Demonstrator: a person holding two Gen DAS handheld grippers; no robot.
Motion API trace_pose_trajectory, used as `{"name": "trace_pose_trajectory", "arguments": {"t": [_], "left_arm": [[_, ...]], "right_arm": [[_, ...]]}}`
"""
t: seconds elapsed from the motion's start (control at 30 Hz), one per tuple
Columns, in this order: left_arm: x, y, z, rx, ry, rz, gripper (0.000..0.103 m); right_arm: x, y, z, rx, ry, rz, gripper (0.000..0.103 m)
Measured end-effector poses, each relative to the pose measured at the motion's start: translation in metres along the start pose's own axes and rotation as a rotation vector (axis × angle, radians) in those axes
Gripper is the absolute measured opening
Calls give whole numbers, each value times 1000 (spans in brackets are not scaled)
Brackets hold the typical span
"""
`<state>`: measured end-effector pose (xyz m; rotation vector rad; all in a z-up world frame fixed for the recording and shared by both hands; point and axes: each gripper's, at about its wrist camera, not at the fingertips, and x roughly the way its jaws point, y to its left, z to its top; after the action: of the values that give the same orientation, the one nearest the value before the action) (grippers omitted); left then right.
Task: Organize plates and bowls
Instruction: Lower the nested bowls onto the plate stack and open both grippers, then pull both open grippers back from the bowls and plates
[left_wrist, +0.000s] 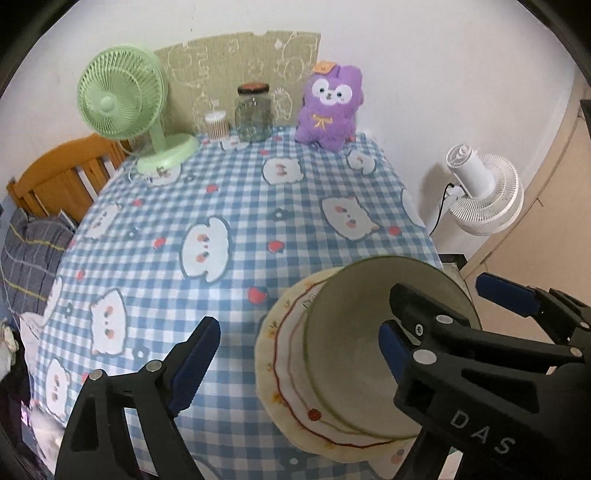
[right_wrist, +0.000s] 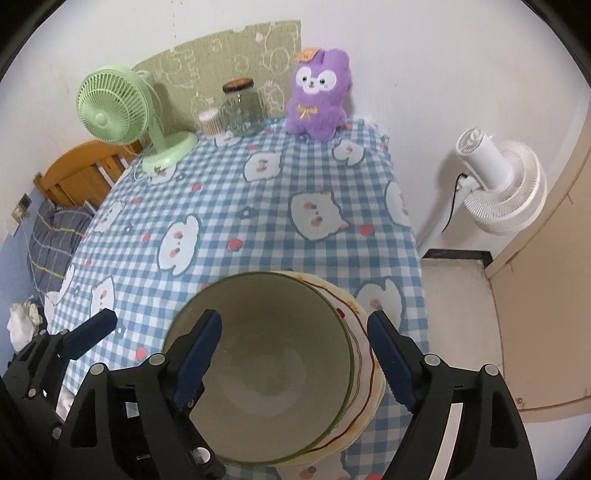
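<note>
One bowl (right_wrist: 258, 369) sits on one plate (right_wrist: 364, 354) near the front right corner of the table, on the blue-and-white checked cloth (left_wrist: 221, 206) printed with cartoon animal faces and small strawberries; the bowl is deep, round and smooth, pale cream inside with a thin green rim; the plate beneath it is flat and glossy, cream with a wavy red line and little fruit motifs round its border; two grippers hang over the pair, black plastic frames with blue padded fingers; the right gripper (right_wrist: 291, 350) has its jaws spread wide, one pad over the bowl's hollow and the other outside the plate's right edge, neither pressing on anything; the left gripper (left_wrist: 295, 354) also stands wide open, one pad above bare cloth and the other over the bowl's inside, holding nothing; along the back wall I count one mint-green desk fan (left_wrist: 122, 99) with a ribbed round cage, one clear glass jar (left_wrist: 254, 114) with a dark lid, one small tub of cotton swabs (left_wrist: 216, 124), and one fuzzy purple plush toy (left_wrist: 330, 107); a second fan (right_wrist: 498, 184), white plastic, stands on the floor to the right; a wooden headboard (left_wrist: 62, 173) and a plaid pillow (left_wrist: 33, 254) show at the left
</note>
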<state>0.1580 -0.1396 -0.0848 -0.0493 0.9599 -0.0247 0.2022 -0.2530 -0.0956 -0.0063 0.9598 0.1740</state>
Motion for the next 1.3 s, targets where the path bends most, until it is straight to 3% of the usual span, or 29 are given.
{"name": "trace_pose_trajectory", "arguments": {"t": [0.37,0.73,1.03,1.3], "left_arm": [[-42,46,-7,21,-84,31,93],[-80,112,-28,30,-149,39,94],[-96,157,-52,56,-199,45,94],[-103,176,-66,76,-229,40,94]], "right_arm": [[-48,39,-9,19,-103,-22,85],[-81,92,-38,69,-177,-74,86],[-96,130,-67,87,-244,-103,86],[-100,151,-90,74,-247,-125,86]]}}
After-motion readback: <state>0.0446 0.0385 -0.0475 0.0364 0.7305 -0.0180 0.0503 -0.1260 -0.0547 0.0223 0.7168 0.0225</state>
